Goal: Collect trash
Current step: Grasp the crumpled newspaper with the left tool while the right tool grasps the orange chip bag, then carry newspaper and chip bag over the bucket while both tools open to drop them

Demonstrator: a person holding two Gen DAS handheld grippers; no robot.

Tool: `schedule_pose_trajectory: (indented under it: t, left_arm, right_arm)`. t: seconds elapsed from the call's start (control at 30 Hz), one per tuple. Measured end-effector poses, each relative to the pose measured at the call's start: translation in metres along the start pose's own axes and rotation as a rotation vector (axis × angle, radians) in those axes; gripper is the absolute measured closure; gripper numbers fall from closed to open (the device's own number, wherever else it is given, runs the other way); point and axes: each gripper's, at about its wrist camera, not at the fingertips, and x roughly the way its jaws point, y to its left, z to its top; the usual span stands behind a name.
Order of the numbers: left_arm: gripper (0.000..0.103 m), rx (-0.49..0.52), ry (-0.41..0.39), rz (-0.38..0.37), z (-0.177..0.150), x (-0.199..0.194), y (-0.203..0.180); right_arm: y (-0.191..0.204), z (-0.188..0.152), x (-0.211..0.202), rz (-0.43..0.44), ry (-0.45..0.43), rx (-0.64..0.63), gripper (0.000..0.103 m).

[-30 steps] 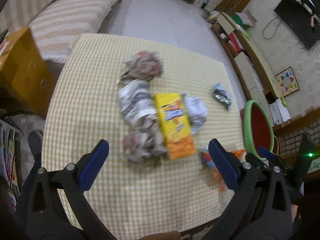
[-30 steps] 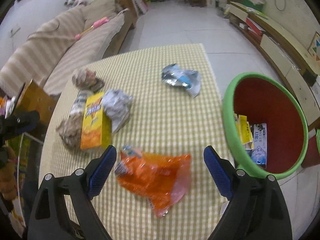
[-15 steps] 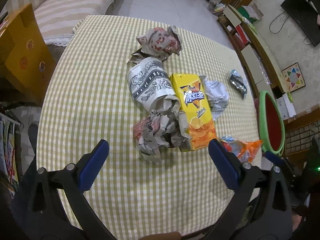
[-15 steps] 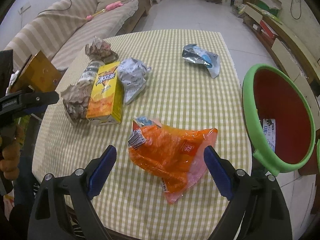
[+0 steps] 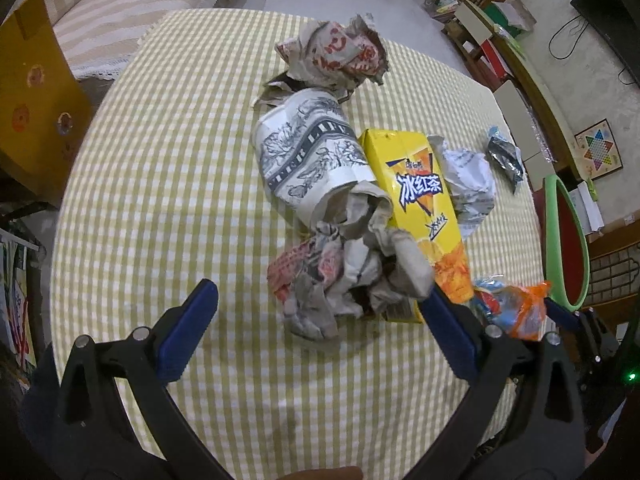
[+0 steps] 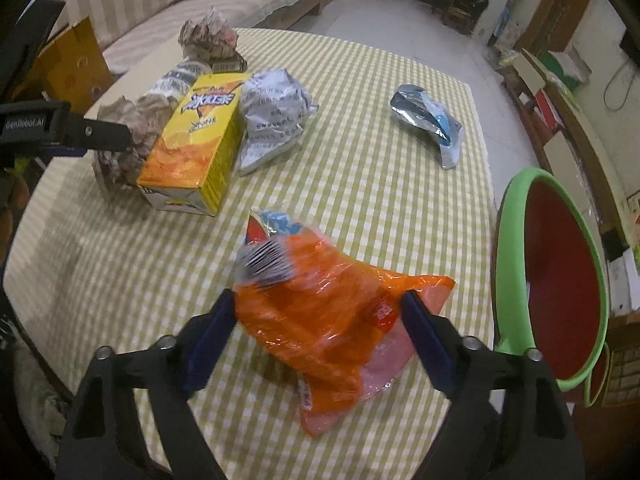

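Left wrist view: left gripper (image 5: 318,312) had jaws spread wide, holding nothing, hovering over the checked bench (image 5: 160,184). Crumpled paper wad (image 5: 344,280) sat just ahead, between the jaw tips and slightly toward the right one. Yellow iced-tea carton (image 5: 420,208) lay ahead-right, touching the wad; printed paper roll (image 5: 308,156) further ahead; red-and-white wrapper (image 5: 340,56) beyond that.

Right wrist view: right gripper (image 6: 320,312) had jaws open around the orange plastic bag (image 6: 320,320), both pads close to or grazing the film; no firm pinch visible. Green bin (image 6: 556,280) sat off to the right of the jaws, beside the bench edge. Silver-blue foil packet (image 6: 430,120) lay well ahead.

Step, as I read it: right side closing on the bag, left lining up on the wad. Next: squeeze until the film bunches, lift, swing right over the bin, release.
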Motion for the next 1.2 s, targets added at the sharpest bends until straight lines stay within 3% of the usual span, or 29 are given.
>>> schedule_pose_trajectory:
  t: [0.17, 0.23, 0.37, 0.57, 0.8, 1.2]
  left_arm:
    - [0.006, 0.004, 0.013, 0.0, -0.001, 0.012, 0.0]
    - [0.014, -0.016, 0.009, -0.012, -0.002, 0.014, 0.003]
    - [0.044, -0.028, 0.006, -0.067, -0.002, 0.011, 0.008]
    - [0.066, 0.007, -0.021, -0.039, -0.006, -0.006, 0.003]
    - [0.073, 0.03, -0.045, -0.022, -0.017, -0.028, -0.001]
    - [0.076, 0.057, -0.112, -0.026, -0.03, -0.075, -0.013]
  right_arm:
    - [-0.001, 0.0, 0.012, -0.011, 0.022, -0.011, 0.049]
    - [-0.001, 0.001, 0.011, -0.011, 0.017, -0.004, 0.053]
    - [-0.005, 0.002, 0.01, -0.002, 0.015, 0.015, 0.061]
    - [-0.01, 0.004, -0.001, 0.039, 0.004, 0.06, 0.063]
    - [-0.017, 0.005, -0.019, 0.085, -0.023, 0.127, 0.063]
    - [-0.027, 0.004, -0.058, 0.122, -0.103, 0.188, 0.064]
